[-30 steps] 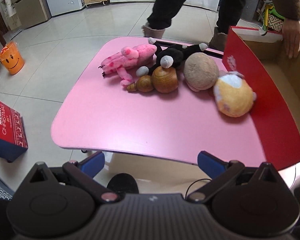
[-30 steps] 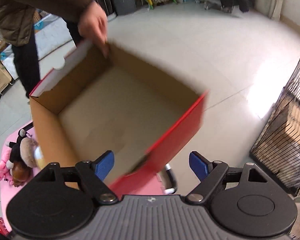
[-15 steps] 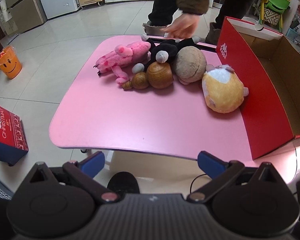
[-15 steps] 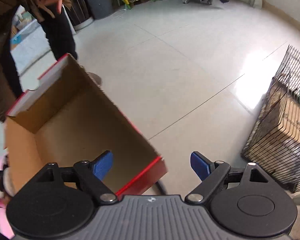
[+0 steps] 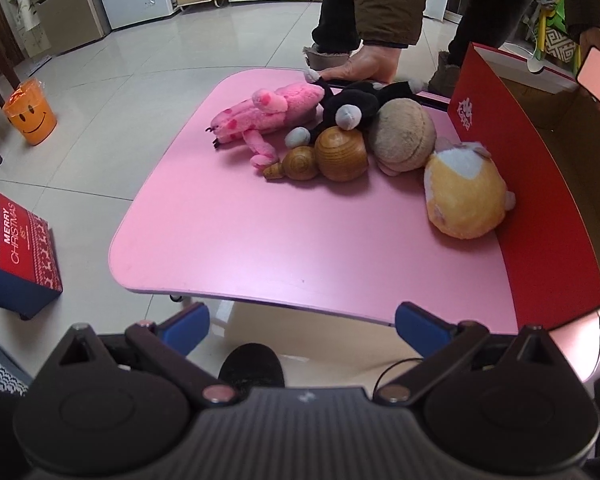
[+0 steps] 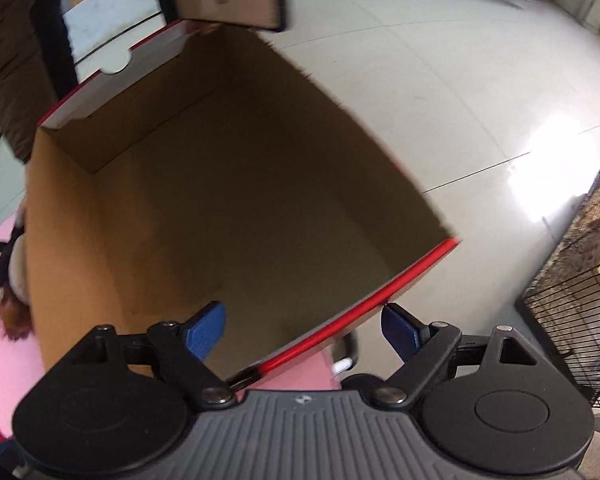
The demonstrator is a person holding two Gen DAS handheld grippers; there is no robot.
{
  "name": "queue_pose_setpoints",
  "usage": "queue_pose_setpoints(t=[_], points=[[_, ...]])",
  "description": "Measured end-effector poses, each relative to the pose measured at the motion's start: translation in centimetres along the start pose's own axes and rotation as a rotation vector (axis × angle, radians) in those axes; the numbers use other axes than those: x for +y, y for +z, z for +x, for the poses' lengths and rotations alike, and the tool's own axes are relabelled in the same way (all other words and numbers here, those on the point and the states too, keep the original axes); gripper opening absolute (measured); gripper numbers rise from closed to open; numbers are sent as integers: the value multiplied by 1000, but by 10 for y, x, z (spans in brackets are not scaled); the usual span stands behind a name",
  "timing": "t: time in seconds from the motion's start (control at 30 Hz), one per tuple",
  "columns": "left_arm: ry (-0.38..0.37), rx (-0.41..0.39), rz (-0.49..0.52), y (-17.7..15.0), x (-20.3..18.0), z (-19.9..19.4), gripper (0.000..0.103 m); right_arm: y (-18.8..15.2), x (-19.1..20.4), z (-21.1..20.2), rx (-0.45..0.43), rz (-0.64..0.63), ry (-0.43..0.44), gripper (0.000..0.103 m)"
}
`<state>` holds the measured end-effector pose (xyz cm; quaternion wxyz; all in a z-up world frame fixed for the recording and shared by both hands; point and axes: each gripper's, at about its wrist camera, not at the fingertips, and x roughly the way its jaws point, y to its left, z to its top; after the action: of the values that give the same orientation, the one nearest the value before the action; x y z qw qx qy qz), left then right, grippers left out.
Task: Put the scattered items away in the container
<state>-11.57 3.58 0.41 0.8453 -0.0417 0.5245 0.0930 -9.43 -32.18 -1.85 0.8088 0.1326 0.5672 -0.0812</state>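
left wrist view | left hand-held gripper (image 5: pixel 302 326) gaping, empty, off the pink counter (image 5: pixel 284 240) edge | round yellow-and-white plush toy (image 5: pixel 462 194) touching red-walled cardboard box (image 5: pixel 536 184) | likely light, squashy; pinch its middle | right hand-held gripper (image 6: pixel 302 326) wide, straddling box rim, not pressing it

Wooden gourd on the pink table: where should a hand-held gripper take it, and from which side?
Probably across the narrow waist of the wooden gourd, from above. It lies on its side, stem end left; plush toys crowd its far side, so a top approach stays clear.
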Motion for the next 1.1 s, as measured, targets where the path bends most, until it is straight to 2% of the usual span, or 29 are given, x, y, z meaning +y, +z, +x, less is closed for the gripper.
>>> queue_pose_setpoints(t=[0.2, 0.3, 0.43, 0.53, 0.73, 0.97, 1.1], points=[[8, -1, -17, 1, 3, 0, 103, -17, 14, 3, 109, 1, 33, 90], [11, -4, -23, 2, 3, 0, 103, -25, 17, 3, 131, 22, 56, 90], [15, -12, -27, 4, 2, -1, 103, -34, 16, -3, 112, 70, 87, 90], [14, -15, -24, 6, 2, 0, 103, -38, 16, -5, 109, 75, 61, 90], [11, -17, -26, 7, 1, 0, 103, -52, 11, -10, 112, 146, 104, 90], [17, -19, -9, 6, 1, -1, 103, -72, 15, -18, 127, 152, 108, 91], [7, -14, -18, 8, 2, 0, 103, -72, 20, -13, 153, 141, 103, 92]])
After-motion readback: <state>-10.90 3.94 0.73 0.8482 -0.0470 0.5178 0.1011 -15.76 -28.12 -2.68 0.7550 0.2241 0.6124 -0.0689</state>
